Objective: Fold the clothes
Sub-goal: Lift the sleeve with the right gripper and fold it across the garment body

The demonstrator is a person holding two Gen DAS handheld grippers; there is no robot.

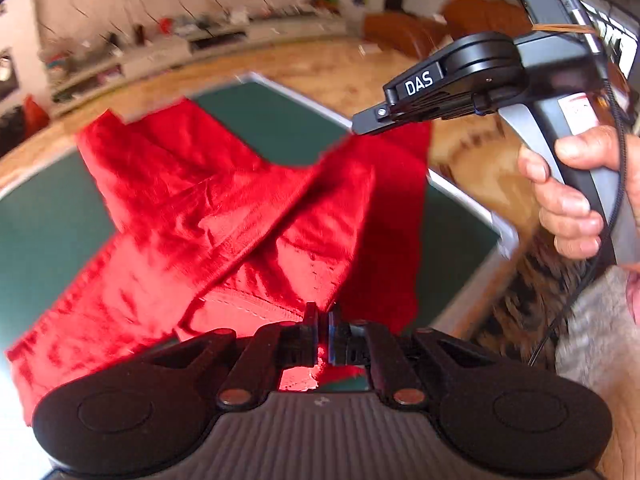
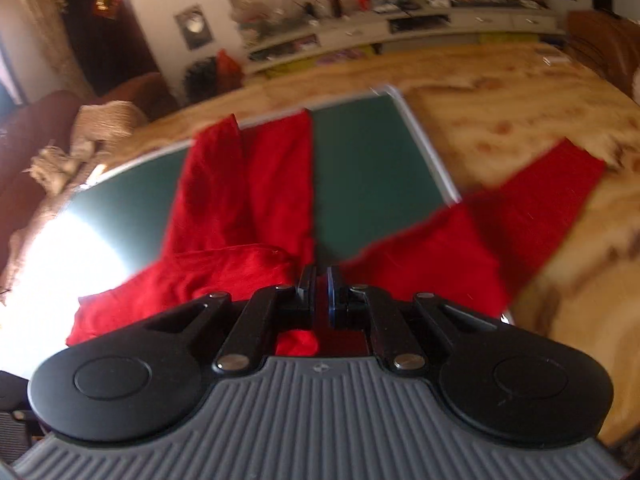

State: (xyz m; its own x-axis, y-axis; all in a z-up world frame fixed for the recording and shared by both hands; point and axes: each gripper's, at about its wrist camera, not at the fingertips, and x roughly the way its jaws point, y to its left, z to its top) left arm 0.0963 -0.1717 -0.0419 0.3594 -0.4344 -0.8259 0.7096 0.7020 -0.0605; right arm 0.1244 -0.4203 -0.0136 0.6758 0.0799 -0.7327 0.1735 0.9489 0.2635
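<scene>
The red garment (image 1: 224, 208) lies rumpled across the green desk (image 1: 48, 224), one leg reaching far, another trailing off the right edge over the wooden floor (image 2: 500, 112); the left gripper (image 1: 323, 320) has its jaws nearly closed, pinching red cloth near; the right gripper (image 2: 321, 280) likewise grips cloth, jaws almost together.

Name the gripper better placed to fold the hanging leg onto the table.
Right, probably. The right gripper pinches the red trousers at the leg hanging past the green table edge; the left gripper clamps near the waist.
</scene>
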